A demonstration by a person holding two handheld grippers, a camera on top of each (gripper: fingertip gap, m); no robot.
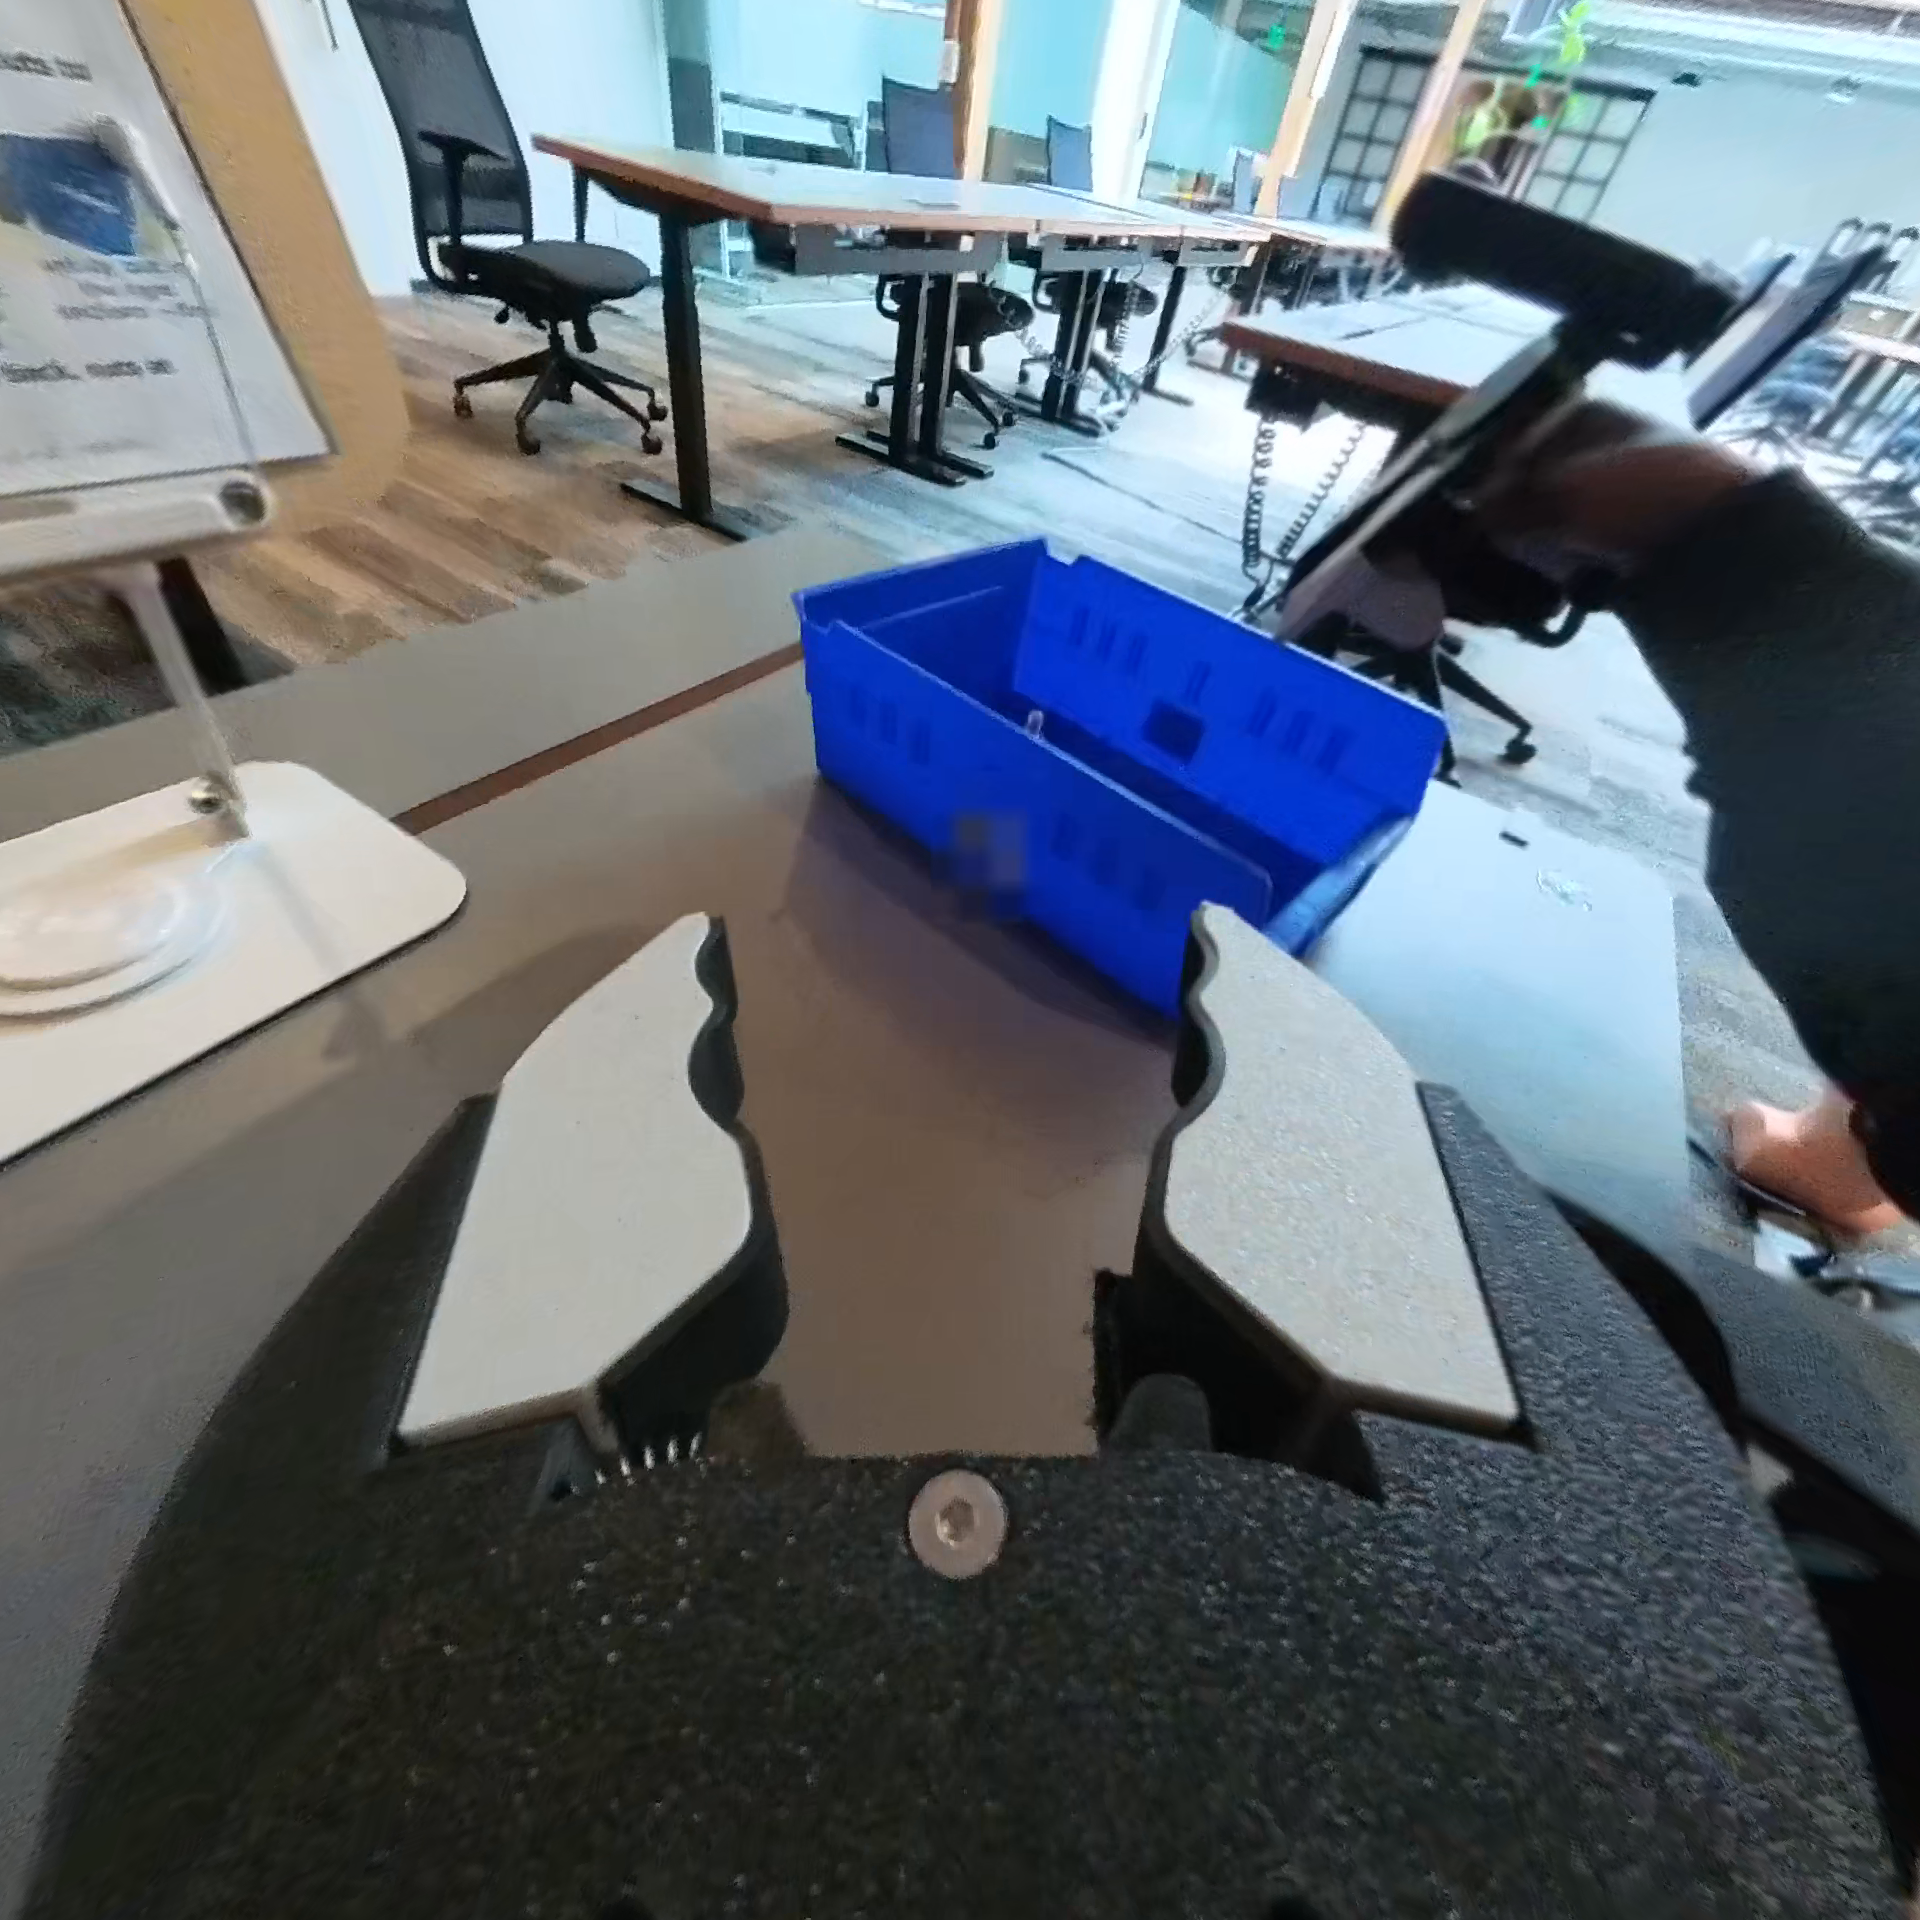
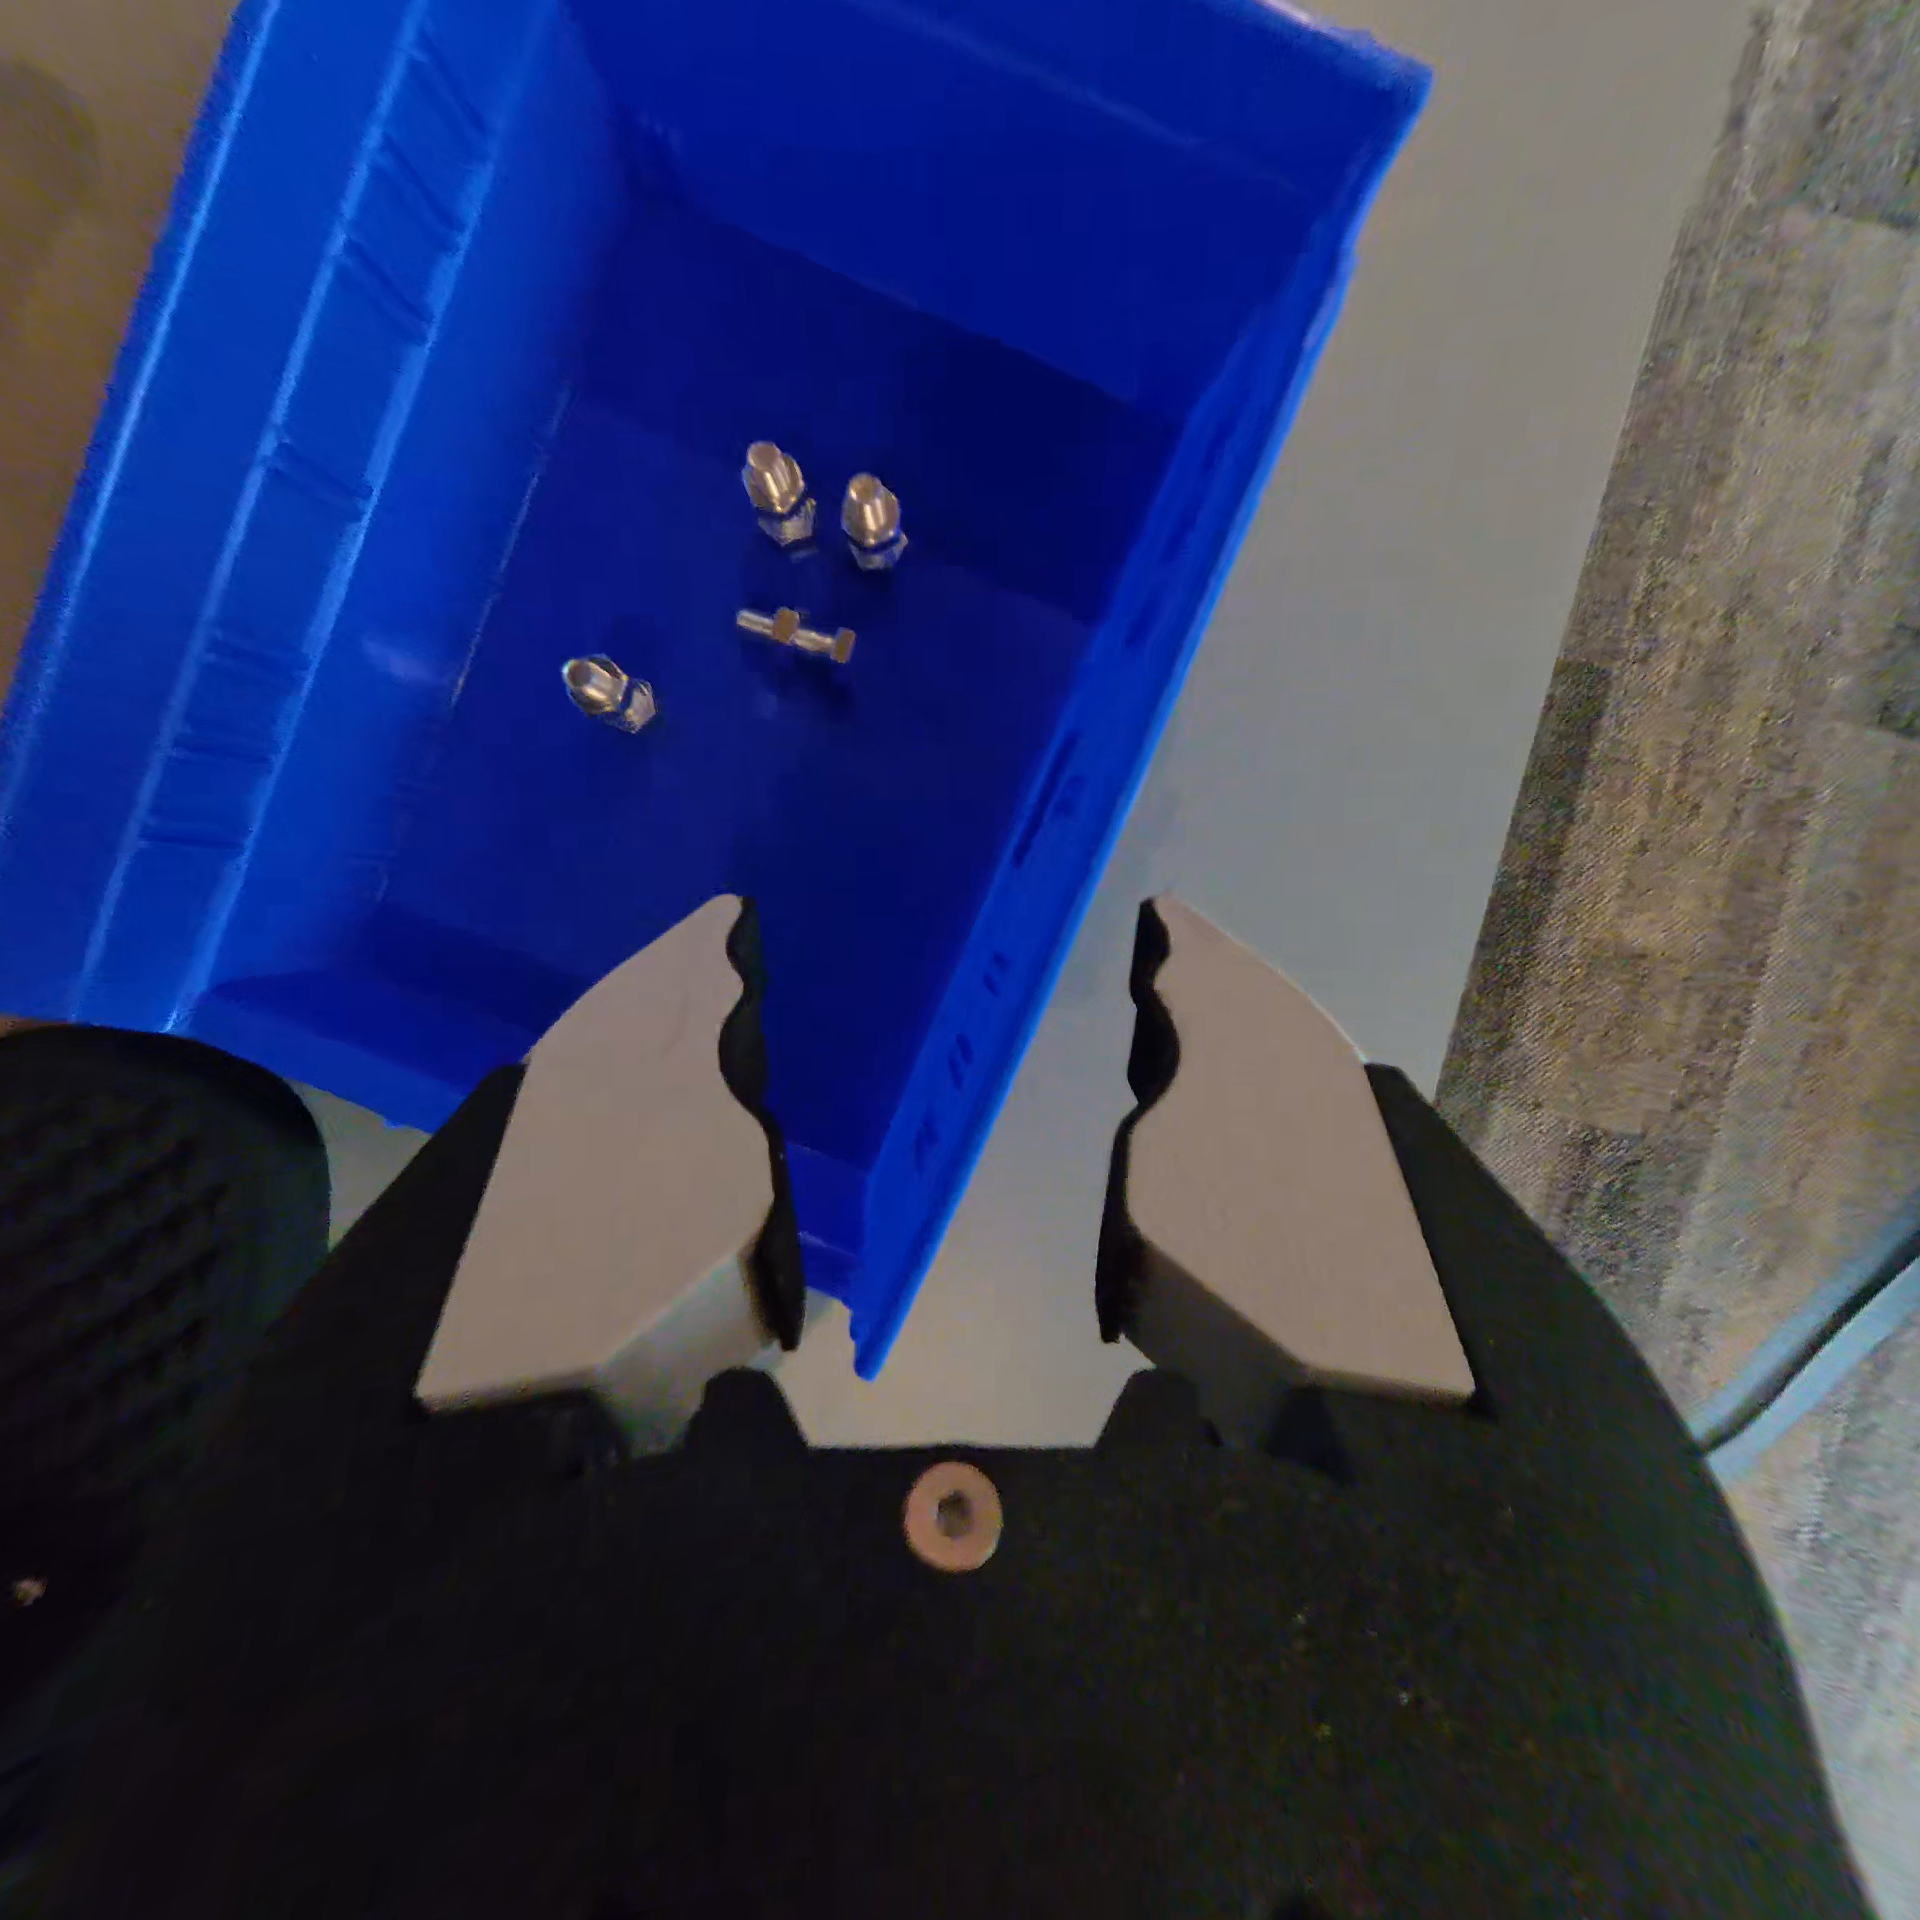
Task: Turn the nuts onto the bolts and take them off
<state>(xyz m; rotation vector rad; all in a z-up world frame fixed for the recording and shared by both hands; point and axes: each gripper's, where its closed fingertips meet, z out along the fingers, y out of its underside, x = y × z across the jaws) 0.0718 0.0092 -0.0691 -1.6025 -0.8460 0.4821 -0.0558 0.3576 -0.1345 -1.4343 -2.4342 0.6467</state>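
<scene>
A blue plastic bin sits on the table; it also shows in the left wrist view. Several small silver bolts lie on its floor: two side by side, one apart to the left, and a smaller piece lying flat. Whether nuts sit on them I cannot tell. My right gripper is open and empty, hovering above the bin's near right wall and looking down into it. My left gripper is open and empty, low over the table just in front of the bin.
A sign holder with a white base stands at the left on the dark table. The hand and sleeve holding the right gripper show at the right. The table's right edge borders carpet. Desks and chairs stand behind. Spacing between my two grippers at the tips: around 40 cm.
</scene>
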